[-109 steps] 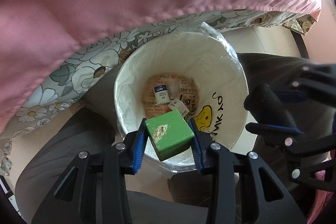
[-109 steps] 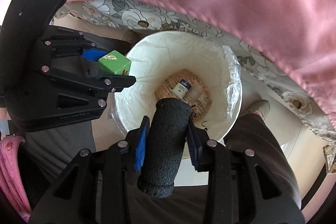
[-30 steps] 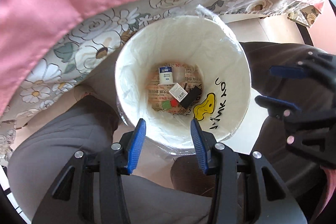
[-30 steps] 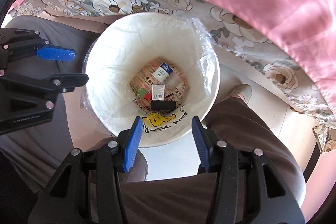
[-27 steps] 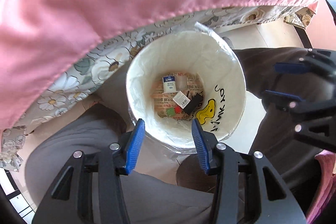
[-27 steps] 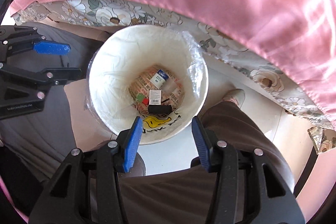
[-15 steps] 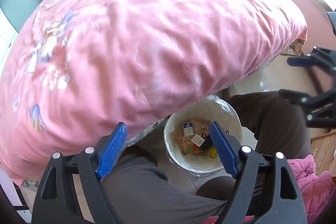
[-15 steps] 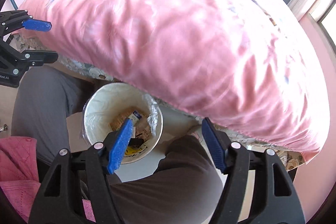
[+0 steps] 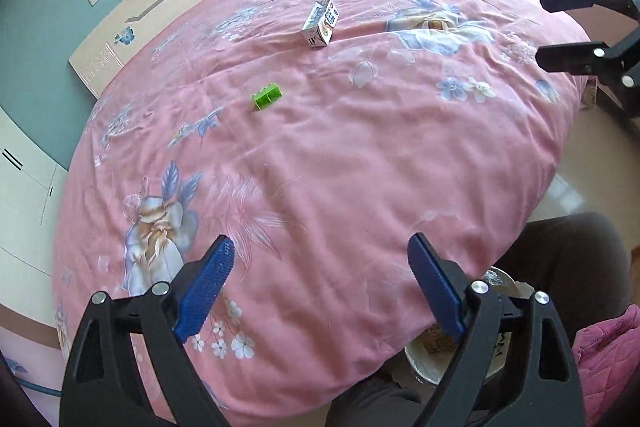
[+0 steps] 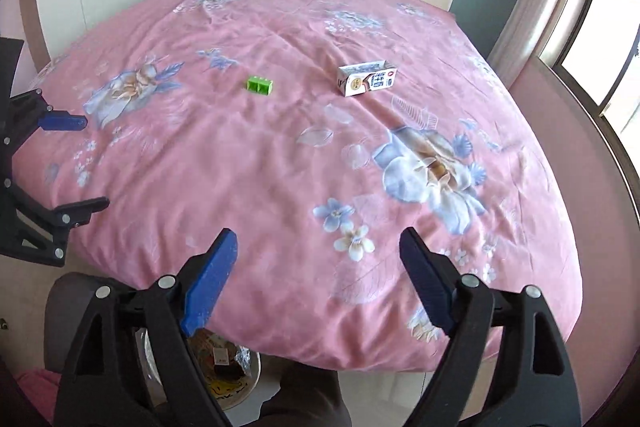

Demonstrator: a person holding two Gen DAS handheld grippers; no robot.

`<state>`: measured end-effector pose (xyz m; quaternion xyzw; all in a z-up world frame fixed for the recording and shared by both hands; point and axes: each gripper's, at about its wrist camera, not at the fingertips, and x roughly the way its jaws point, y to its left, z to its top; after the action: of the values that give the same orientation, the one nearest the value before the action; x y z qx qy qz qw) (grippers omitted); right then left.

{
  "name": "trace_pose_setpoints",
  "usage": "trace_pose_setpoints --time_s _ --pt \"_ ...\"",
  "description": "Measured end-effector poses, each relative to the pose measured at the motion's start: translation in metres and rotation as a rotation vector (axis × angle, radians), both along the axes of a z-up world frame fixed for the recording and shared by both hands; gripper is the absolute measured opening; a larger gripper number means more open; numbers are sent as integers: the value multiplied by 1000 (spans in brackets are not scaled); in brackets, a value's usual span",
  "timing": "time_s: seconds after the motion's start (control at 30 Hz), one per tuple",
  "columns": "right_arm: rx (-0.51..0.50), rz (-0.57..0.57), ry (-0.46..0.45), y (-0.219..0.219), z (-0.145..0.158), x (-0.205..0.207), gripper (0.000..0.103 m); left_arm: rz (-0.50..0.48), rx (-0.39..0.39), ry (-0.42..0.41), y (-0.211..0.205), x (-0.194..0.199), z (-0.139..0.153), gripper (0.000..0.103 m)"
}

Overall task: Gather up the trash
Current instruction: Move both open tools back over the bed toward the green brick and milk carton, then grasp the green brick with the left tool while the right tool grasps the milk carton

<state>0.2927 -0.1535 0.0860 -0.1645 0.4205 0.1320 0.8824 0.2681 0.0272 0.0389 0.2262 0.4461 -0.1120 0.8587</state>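
Both tongs, left gripper (image 9: 318, 283) and right gripper (image 10: 316, 277), now emptied and lifted clear of the bin (image 10: 224, 373), jaws opening wide on nothing. Farther out on the bedspread (image 10: 280, 167): green block (image 10: 260, 85), then what looks like a milk carton (image 10: 367, 78), both awaiting collection.

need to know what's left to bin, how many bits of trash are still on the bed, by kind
green block: 1
small drink carton: 1
total: 2, both lying apart on the pink bedspread
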Motion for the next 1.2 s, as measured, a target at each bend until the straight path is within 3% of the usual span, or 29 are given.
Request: trace_pose_setpoints --time_s 0.27,0.53,0.73,0.87,1.03,1.2 --pt "85 -107 4 6 26 124 82 -84 -24 -56 8 82 13 90" --pt "110 -225 -10 21 33 234 82 -128 -113 -4 28 166 -1 90" --pt "113 -326 57 39 0 313 82 -214 -103 21 28 223 -30 90" --pt "156 -412 143 44 -34 361 82 -273 -144 43 27 254 -44 90" --pt "152 -548 208 44 -79 404 82 -339 -197 84 26 275 -69 90" --pt "148 -626 271 44 -115 431 82 -353 -189 102 23 285 -97 90"
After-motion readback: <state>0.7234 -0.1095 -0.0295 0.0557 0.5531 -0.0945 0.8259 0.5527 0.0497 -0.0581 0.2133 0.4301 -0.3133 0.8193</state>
